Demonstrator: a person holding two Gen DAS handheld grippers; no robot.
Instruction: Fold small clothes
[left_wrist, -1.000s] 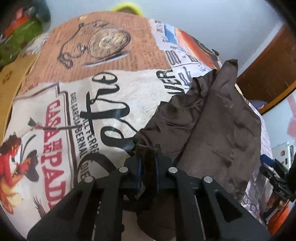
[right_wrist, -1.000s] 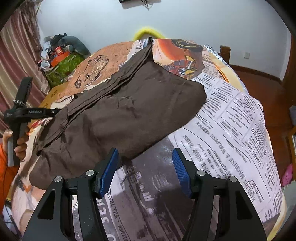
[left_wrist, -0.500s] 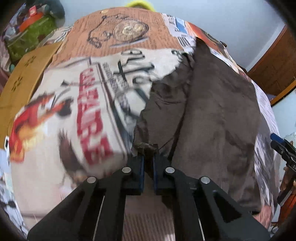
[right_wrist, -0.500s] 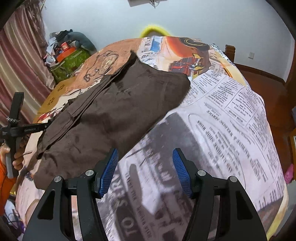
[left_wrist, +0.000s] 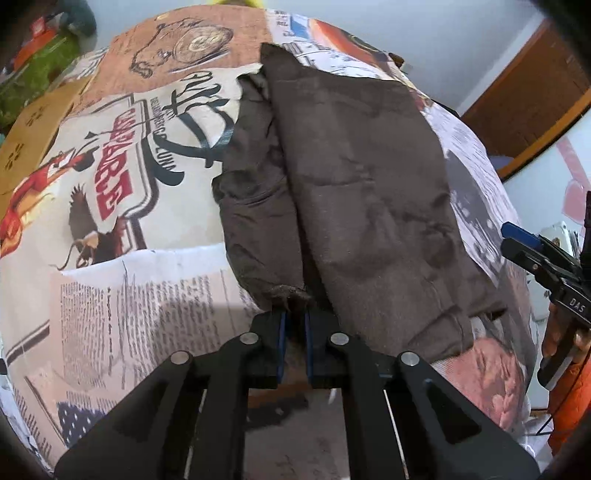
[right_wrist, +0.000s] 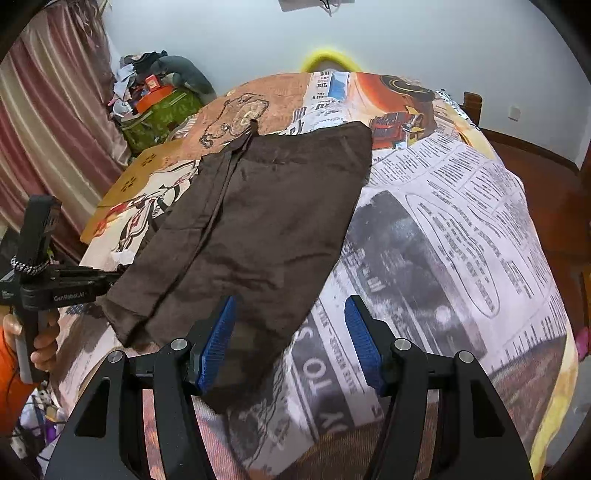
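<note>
Containers: a green bag (right_wrist: 159, 118) far left by the wall, heaped with clothes and an orange box; exact contents too small to tell.

Brown garment (right_wrist: 258, 221) lies spread on the newspaper-print cover (right_wrist: 461, 240) of the counter, left of centre, long axis running near to far. One lengthwise fold shows, a narrower strip (left_wrist: 255, 192) lying along its left side.

Left tool (left_wrist: 294, 332): clenched on the near hem of the garment, fabric bunched between the pads. Right tool (right_wrist: 291, 343): released, pads wide apart, hovering over the garment's near right corner.

Change since 1.0 s ago: the garment was lifted and draped, and is now laid flat; the left tool has pulled back toward the near edge, keeping its grip.

Surroundings: pink curtain (right_wrist: 48, 129) far left, a yellow object (right_wrist: 327, 61) beyond the far edge. Nothing overlaps the garment.
</note>
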